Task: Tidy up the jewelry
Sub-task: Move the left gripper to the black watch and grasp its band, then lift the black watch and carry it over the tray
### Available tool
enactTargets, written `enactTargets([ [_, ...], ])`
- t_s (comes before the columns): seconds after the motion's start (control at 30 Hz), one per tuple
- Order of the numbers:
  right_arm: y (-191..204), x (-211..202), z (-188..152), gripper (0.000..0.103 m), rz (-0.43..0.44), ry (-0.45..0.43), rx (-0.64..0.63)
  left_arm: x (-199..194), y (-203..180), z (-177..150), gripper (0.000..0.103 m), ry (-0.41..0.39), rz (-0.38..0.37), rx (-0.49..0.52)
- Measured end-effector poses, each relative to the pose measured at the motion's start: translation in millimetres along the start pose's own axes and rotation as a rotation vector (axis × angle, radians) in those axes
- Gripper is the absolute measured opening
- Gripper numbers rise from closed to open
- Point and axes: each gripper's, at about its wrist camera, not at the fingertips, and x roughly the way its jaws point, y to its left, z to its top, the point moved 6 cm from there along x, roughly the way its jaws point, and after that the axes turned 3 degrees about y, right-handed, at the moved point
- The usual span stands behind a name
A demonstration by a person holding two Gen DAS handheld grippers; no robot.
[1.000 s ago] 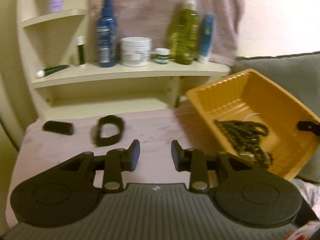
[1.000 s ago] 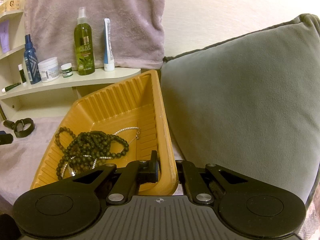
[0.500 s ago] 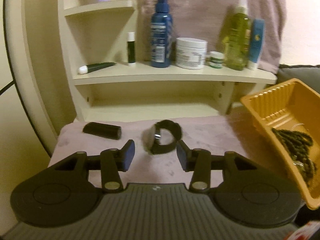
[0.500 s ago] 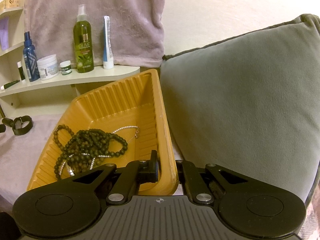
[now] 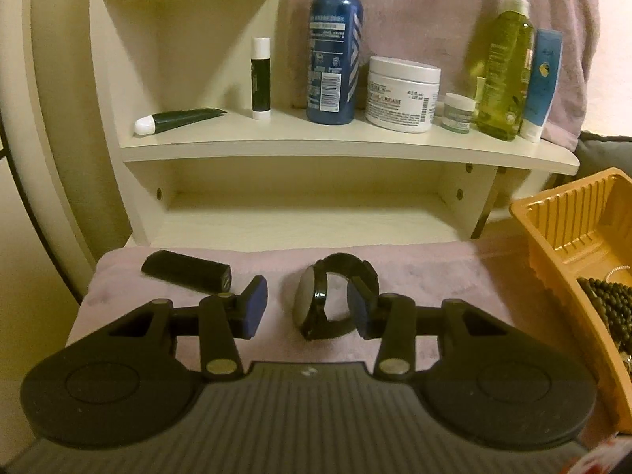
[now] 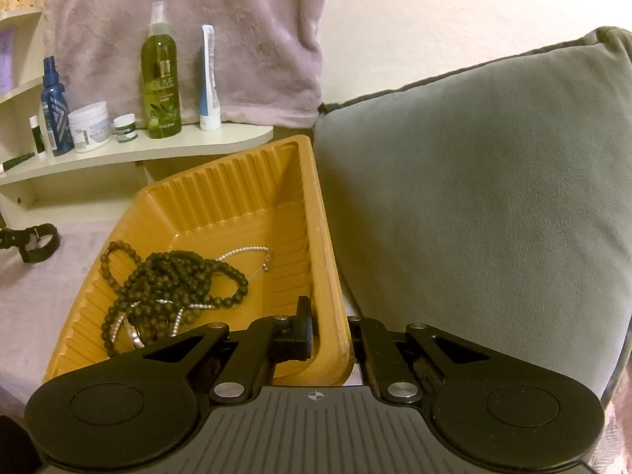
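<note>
In the left wrist view, we see a black case [image 5: 185,276] at the left of the pink cloth [image 5: 426,264]. In the lower centre is our left gripper [image 5: 306,310], its jaws partly apart; they have just been opening. The black watch [image 5: 333,300] stands on its side between the blue pads, nearer the right pad; we cannot tell if it touches it. At the right edge is the orange tray [image 5: 553,233].

In the right wrist view, the watch is at the far left. The tray holds dark bead necklaces [image 6: 173,280] in the centre left. Our right gripper [image 6: 330,339] is clamped on the tray's near right wall.
</note>
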Motion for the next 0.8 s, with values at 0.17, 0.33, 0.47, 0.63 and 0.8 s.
enactTargets([
  [0.17, 0, 1, 0, 0.005, -0.003, 0.002, 0.001, 12, 0, 2, 0.033, 0.035, 0.009, 0.020],
  [0.33, 0, 1, 0, 0.005, -0.002, 0.002, 0.000, 19, -3, -1, 0.024, 0.065, 0.015, 0.056],
  [0.47, 0, 1, 0, 0.005, -0.002, 0.002, 0.000, 22, -4, -3, 0.016, 0.074, 0.013, 0.064],
  [0.63, 0, 0, 0, 0.005, -0.001, 0.000, -0.001, 21, -4, -2, 0.011, 0.076, 0.011, 0.058],
  [0.8, 0, -1, 0, 0.005, 0.001, -0.004, -0.002, 15, -2, -1, 0.009, 0.076, 0.010, 0.052],
])
